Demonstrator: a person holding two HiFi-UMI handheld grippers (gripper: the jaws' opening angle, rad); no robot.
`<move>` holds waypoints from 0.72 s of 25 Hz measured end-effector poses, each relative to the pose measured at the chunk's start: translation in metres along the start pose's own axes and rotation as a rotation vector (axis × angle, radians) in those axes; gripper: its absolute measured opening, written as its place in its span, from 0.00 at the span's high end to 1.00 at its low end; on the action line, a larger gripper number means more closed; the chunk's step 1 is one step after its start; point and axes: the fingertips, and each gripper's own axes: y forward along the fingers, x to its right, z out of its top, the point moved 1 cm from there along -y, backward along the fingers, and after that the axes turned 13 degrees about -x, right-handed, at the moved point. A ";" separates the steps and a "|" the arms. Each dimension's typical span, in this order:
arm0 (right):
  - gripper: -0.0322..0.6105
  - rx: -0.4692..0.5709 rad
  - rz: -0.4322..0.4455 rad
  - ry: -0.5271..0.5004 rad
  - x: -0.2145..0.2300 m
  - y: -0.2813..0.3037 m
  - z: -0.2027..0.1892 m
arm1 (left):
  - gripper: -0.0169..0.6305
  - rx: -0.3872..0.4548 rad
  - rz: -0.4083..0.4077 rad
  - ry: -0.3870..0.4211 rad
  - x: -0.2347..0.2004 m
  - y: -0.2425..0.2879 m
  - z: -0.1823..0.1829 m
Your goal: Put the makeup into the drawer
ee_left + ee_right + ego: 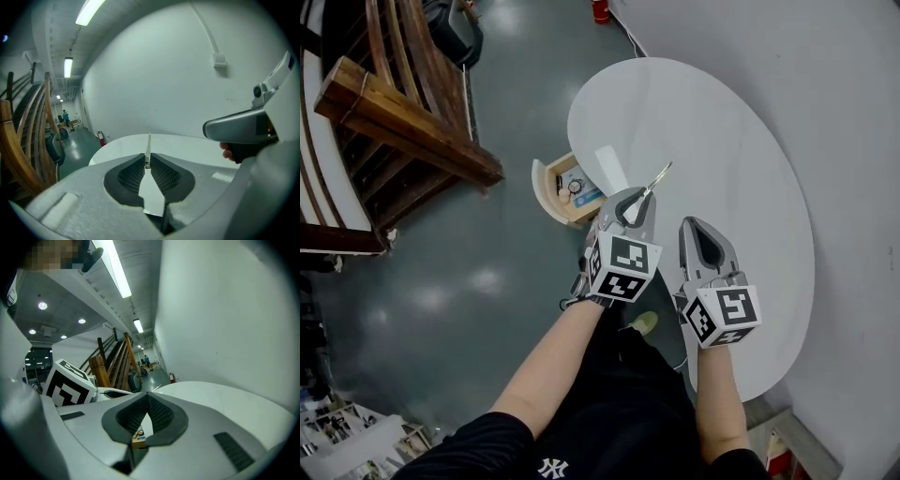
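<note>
My left gripper (pixel 637 195) is shut on a thin silvery makeup tool (pixel 659 175), which sticks out past the jaw tips over the white oval table (pixel 731 150). In the left gripper view the same tool (pixel 148 146) runs straight ahead from the shut left gripper (pixel 147 158). A small wooden drawer (pixel 542 185) stands open at the table's left edge and holds several small makeup items. My right gripper (pixel 693 223) hovers beside the left one over the table, shut with nothing in it. In the right gripper view, part of the drawer (pixel 138 435) shows below the shut right gripper (pixel 147 400).
A wooden staircase (pixel 403 117) rises left of the table over a glossy grey floor. A white wall (pixel 825 84) runs along the table's far side. A red fire extinguisher (pixel 600 9) stands by the wall. The person's legs are under the grippers.
</note>
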 end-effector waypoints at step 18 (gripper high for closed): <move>0.93 -0.140 0.166 -0.065 -0.052 0.150 -0.006 | 0.90 -0.088 0.113 -0.206 -0.132 0.052 -0.071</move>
